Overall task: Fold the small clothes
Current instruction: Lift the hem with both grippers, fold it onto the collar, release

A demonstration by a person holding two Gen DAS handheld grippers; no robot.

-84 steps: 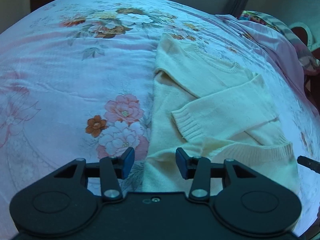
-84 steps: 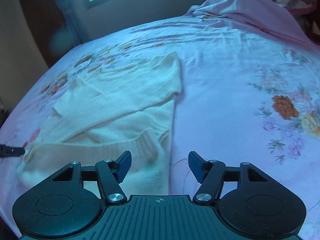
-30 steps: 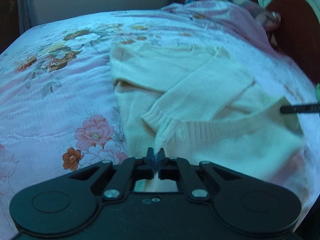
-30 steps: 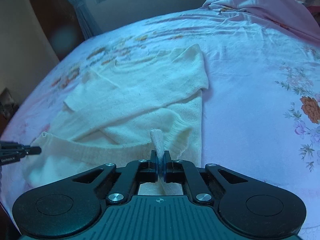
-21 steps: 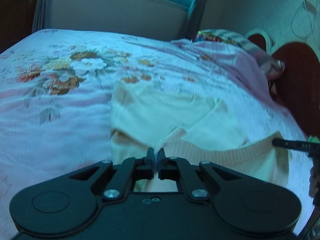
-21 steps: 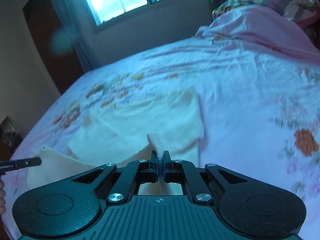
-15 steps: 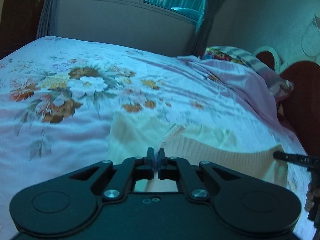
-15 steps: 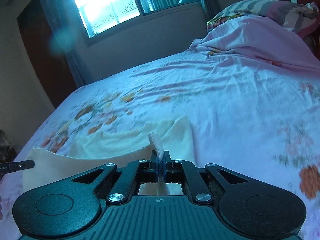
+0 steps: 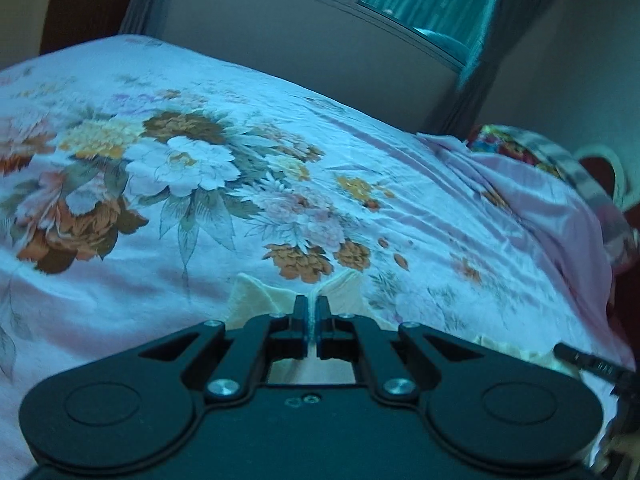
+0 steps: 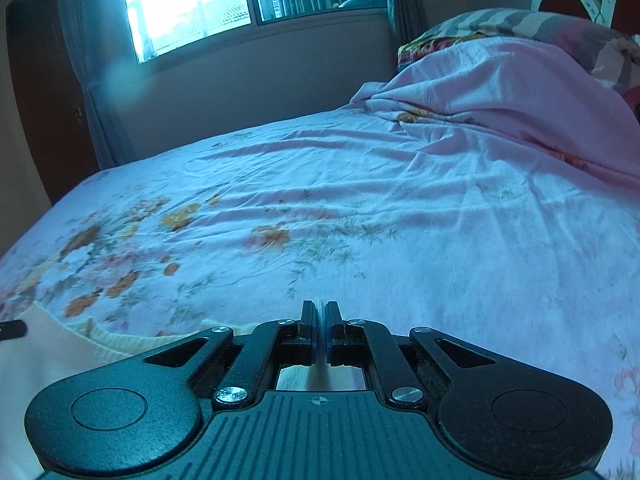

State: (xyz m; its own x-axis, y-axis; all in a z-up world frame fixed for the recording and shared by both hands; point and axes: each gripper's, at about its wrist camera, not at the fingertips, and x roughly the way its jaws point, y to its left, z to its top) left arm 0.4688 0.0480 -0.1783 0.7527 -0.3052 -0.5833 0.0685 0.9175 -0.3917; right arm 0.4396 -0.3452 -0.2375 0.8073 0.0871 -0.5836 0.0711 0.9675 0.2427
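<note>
1. The bed (image 9: 280,152), under a floral sheet, carries the work.
2. The cream sweater (image 9: 256,298) lies at 6 o'clock, mostly hidden below both tools.
3. The left gripper (image 9: 311,320) is clamped on its hem.
4. The right gripper (image 10: 320,330) is also clamped on pale fabric, probably to carry the hem toward the neckline.

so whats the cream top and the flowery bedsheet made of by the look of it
The cream top looks like a soft knit, probably wool or acrylic yarn: matte, thick edges, with ribbing along the edge in the right wrist view. The bedsheet looks like thin woven cotton or a blend: smooth, printed flowers, fine sharp creases and a faint sheen.
</note>
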